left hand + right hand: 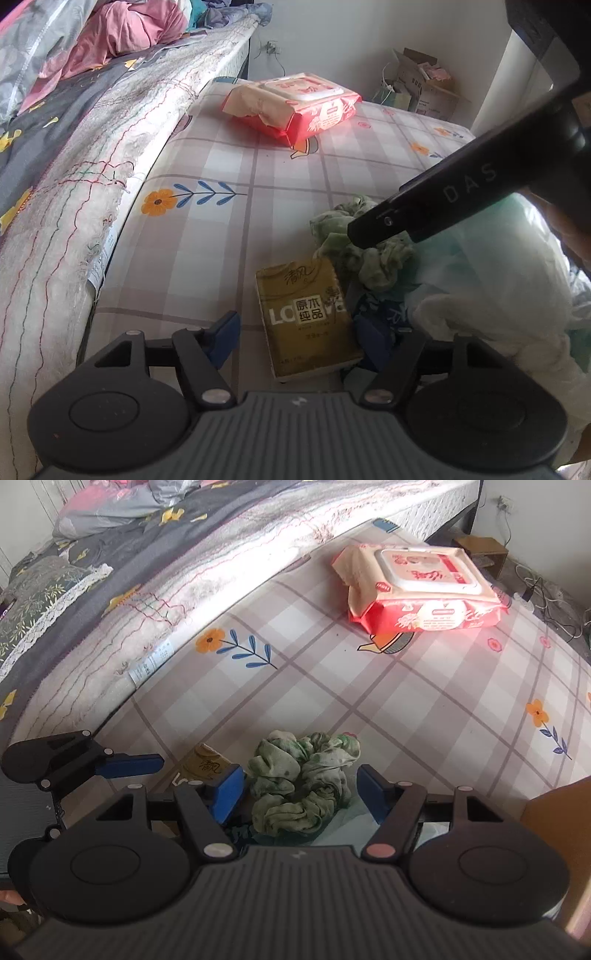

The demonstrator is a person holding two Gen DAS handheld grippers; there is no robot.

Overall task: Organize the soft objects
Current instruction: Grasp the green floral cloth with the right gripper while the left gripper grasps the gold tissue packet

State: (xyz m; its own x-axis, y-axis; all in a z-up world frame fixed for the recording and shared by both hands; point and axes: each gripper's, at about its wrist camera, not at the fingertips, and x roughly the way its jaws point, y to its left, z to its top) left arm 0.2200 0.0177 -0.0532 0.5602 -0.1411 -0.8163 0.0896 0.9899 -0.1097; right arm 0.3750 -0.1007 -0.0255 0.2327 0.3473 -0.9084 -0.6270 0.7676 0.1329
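Landmark: crumpled green-and-white cloth bundle, lying on the plaid flower-printed sheet of a low mattress beside the bed.

1. Right gripper. Jaws apart, released, nothing pressed between them; the blue pads stand either side of the cloth bundle, which lies straight ahead and slightly below, its longer spread running away from the camera rather than across the gap. No contact is visible (a pad may brush a fold; too close to tell).

2. Left gripper. Jaws likewise parted and gripping nothing. Ahead of it and between the pads lies a flat olive-gold tissue pack, just beside the cloth bundle on the bed side, long axis pointing away from the jaws.

3. Red-and-white wet-wipe pack with a white flip lid. Well beyond the bundle, on the same sheet, untouched.

4. Pale green and white soft pile. Right of the bundle in the left view, touching or overlapping it; what it consists of is unclear.

5. Brown cardboard box. Far past the wipe pack, against the wall.

Judgement: the right hand is the nearer to the bundle and already straddles it; a short descent and closing looks the likely next step. The bundle is loose, so a shallow pinch may catch only one fold.
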